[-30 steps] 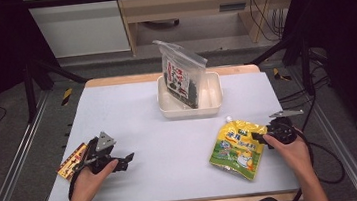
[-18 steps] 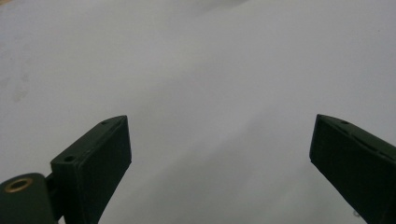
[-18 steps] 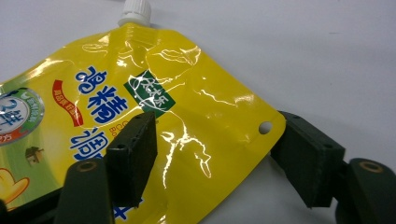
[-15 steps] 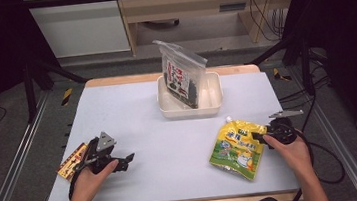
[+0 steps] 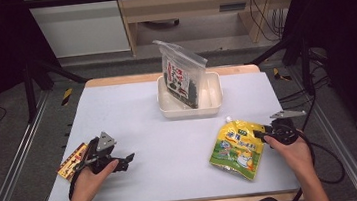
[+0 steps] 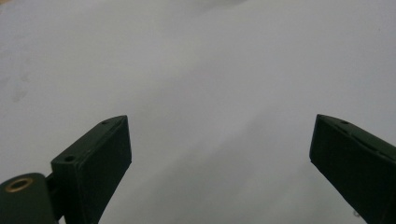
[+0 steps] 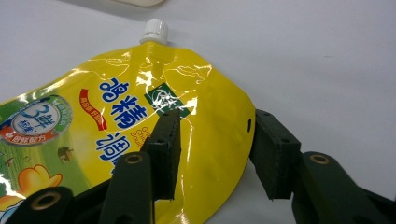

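Yellow spouted pouch is seen lying flat on the grey table, near its right front corner, with the white screw cap pointed toward the white bin. Its right-hand edge is straddled by the right gripper: one jaw is laid on the printed face, the other stands just off the rim, and a narrow gap is left there, so the pouch is bracketed but not yet pinched. These jaws have just been closing, with the edge of the pouch between them, which is read as the start of a grasp; a lift would be premature until the film is pressed from both sides. A clear bag of dark seaweed is propped upright in the bin, well apart from the pouch. At the left front of the table the left gripper is held over bare surface, its jaws spread wide with nothing between them, and a small orange-and-red packet is found just beside it at the table's edge.
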`<state>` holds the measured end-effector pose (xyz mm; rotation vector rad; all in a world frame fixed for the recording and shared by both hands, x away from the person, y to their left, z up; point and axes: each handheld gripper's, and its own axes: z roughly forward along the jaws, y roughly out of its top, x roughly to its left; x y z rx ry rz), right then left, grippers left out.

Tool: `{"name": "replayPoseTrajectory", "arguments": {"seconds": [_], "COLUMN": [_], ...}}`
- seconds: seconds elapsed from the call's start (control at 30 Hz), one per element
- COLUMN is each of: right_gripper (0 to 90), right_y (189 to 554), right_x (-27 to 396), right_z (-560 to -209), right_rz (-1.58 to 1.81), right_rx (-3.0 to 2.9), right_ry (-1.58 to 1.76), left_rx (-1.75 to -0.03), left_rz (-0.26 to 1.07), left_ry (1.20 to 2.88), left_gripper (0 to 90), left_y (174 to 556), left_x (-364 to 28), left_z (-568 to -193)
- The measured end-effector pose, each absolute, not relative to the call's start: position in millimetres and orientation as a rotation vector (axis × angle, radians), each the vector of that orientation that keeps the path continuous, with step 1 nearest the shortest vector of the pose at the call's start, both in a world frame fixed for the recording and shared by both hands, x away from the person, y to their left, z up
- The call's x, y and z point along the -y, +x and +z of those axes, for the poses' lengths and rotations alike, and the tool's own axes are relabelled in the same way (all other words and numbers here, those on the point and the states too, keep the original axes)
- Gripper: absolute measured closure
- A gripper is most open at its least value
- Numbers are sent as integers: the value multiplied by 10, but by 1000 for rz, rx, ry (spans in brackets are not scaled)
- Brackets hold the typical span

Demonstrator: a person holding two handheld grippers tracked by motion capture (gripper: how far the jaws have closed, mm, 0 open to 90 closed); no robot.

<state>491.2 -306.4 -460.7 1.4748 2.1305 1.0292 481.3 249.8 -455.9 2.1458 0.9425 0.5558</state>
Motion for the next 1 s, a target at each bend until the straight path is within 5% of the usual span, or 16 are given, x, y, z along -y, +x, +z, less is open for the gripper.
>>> {"name": "replayPoseTrajectory", "arguments": {"seconds": [0.63, 1.0], "right_gripper": [883, 900], "right_y": [4980, 4972], "right_x": [3052, 2947], "right_z": [-4634, -4468], "right_rz": [928, 960], "right_rx": [-2131, -2126], "right_ry": [1482, 1414], "left_rx": [-940, -942], "left_rz": [555, 556], "left_ry": [2154, 2151], "left_gripper": [55, 55], "left_y": [4814, 4814], "left_x": [-2491, -2499], "left_z": [-4563, -4561]}}
